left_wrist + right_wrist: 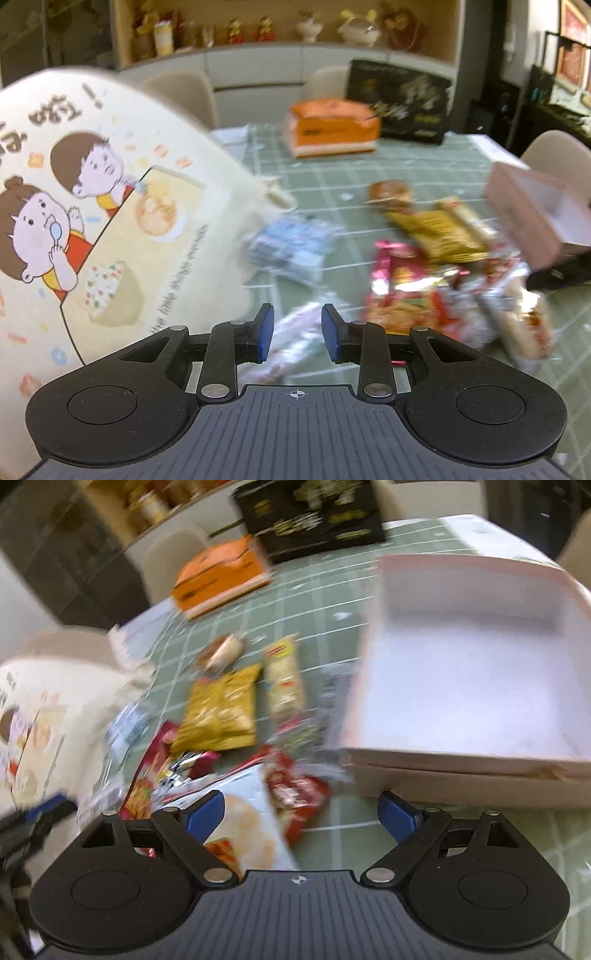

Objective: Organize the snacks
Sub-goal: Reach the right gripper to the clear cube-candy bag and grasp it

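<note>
I judge the step in hand is a first pick from the snack pile (229, 746), which lies loose on the green checked table (325, 602) between the cartoon-printed bag (110, 206) and the empty pink box (465, 672). To do it well I want one packet, not a clump: I'd bring my right gripper (301, 814) down over the white packet (251, 834) just under its fingers and centre it before closing (foil slides, so I'd bite the flat middle rather than a crimped edge). The right jaws stand wide apart with nothing between them, pitched down at the table beside the box's near wall. My left gripper (297, 330) hovers low next to the bag, jaws narrowly parted and empty, above a pale, blurred wrapper (295, 339).
</note>
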`<control>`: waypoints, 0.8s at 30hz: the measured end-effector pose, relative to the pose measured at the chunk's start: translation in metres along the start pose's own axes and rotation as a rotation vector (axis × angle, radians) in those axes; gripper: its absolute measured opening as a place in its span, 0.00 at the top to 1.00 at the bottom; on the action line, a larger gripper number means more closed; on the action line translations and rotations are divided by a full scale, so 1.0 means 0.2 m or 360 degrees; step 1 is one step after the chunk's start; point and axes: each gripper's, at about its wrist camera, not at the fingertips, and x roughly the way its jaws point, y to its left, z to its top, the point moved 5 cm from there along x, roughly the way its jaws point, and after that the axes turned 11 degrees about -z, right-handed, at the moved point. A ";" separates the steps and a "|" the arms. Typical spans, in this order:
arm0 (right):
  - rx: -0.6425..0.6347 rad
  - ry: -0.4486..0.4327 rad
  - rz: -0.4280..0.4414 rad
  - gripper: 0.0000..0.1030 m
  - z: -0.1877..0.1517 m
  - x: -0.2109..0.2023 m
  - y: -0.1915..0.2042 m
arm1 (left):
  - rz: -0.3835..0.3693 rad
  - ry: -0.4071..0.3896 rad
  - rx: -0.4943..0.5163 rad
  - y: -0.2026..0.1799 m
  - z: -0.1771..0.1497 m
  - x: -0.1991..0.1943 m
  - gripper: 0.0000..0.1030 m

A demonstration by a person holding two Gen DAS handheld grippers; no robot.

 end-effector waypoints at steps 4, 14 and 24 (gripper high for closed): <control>-0.0101 0.0020 0.0069 0.12 -0.10 -0.04 0.15 | -0.0068 0.0059 -0.0046 0.07 -0.02 0.07 0.68; -0.0280 -0.0042 -0.0271 0.33 -0.26 -0.15 0.07 | -0.0250 0.0084 0.0030 -0.07 -0.13 0.10 0.64; -0.0176 -0.0081 -0.0316 0.30 -0.37 -0.29 -0.12 | -0.0302 0.0074 -0.0079 -0.01 -0.09 -0.04 0.64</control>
